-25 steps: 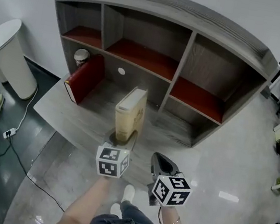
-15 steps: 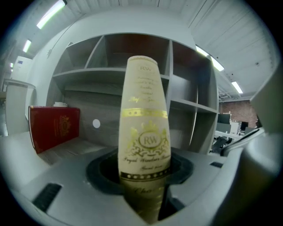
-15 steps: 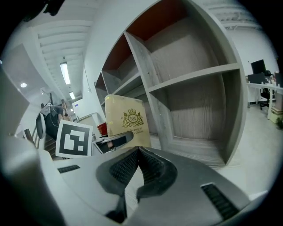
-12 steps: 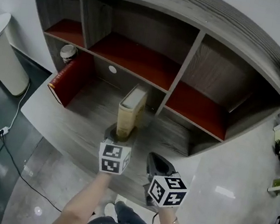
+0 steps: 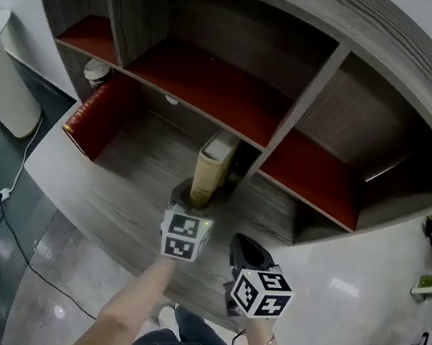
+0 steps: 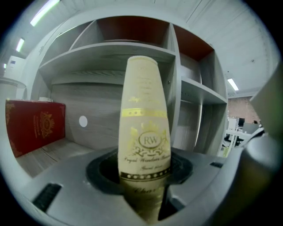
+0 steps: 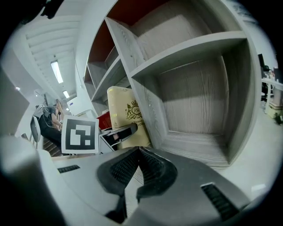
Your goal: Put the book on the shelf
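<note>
From the head view, the left hand-held gripper [image 5: 195, 202] is clamped on the foot of the cream book [image 5: 214, 163]. It carries the book upright over the back of the counter [image 5: 116, 184], just in front of the shelf [image 5: 213, 86] and beside the upright divider [image 5: 304, 100]. Whether the book's bottom edge touches the counter can't be told from up here. Holding it low and vertical looks deliberate, so it can slide into a bay spine-out. The right hand-held gripper [image 5: 246, 251] hangs near the counter's front edge, holding nothing. Over at the left end of the counter, a red book [image 5: 99, 113] leans in the lower left bay. Left gripper view now: the jaws of the left hand-held gripper [image 6: 143, 187] pinch the cream book [image 6: 143, 128] from both sides, spine straight at the lens. There's a gold crest with "RW" clearly readable; the script lines below are too fine to read. The red book [image 6: 33, 126] shows a gold emblem, and a white disc [image 6: 83, 121] sits on the back panel. Right gripper view: the right hand-held gripper [image 7: 138, 152] has its jaws together, empty, pointing into the vacant lower right bay [image 7: 194, 106]. The cream book [image 7: 126, 112] stands just left of the divider, crest visible. My call is that the book is not yet shelved, with the insertion to come.
</note>
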The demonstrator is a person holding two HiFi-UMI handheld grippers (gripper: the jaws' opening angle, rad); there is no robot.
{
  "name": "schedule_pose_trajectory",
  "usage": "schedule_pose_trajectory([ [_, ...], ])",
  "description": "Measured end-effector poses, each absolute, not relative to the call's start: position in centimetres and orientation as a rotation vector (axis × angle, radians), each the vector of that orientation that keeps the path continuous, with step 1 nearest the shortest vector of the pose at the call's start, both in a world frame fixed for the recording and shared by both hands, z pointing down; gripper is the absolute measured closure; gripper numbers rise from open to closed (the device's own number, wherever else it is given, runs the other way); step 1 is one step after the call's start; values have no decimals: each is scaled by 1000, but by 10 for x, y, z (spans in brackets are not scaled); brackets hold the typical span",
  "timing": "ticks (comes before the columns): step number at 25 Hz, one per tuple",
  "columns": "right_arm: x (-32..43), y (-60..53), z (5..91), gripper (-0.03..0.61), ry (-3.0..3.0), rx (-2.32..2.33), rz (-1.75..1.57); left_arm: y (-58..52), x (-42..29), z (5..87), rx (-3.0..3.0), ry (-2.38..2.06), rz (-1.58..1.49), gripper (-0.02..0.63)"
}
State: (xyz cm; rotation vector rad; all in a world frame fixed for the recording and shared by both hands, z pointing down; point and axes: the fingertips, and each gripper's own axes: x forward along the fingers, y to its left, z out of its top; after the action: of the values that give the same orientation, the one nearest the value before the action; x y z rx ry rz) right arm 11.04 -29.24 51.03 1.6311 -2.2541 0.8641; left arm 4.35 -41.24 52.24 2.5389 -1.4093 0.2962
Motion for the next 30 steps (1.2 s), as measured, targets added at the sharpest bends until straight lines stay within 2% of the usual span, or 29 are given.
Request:
schedule_pose_trajectory([
  [30, 119, -310, 531, 569, -2196, 1614, 895, -426, 56, 560, 2532, -1380, 400, 397],
])
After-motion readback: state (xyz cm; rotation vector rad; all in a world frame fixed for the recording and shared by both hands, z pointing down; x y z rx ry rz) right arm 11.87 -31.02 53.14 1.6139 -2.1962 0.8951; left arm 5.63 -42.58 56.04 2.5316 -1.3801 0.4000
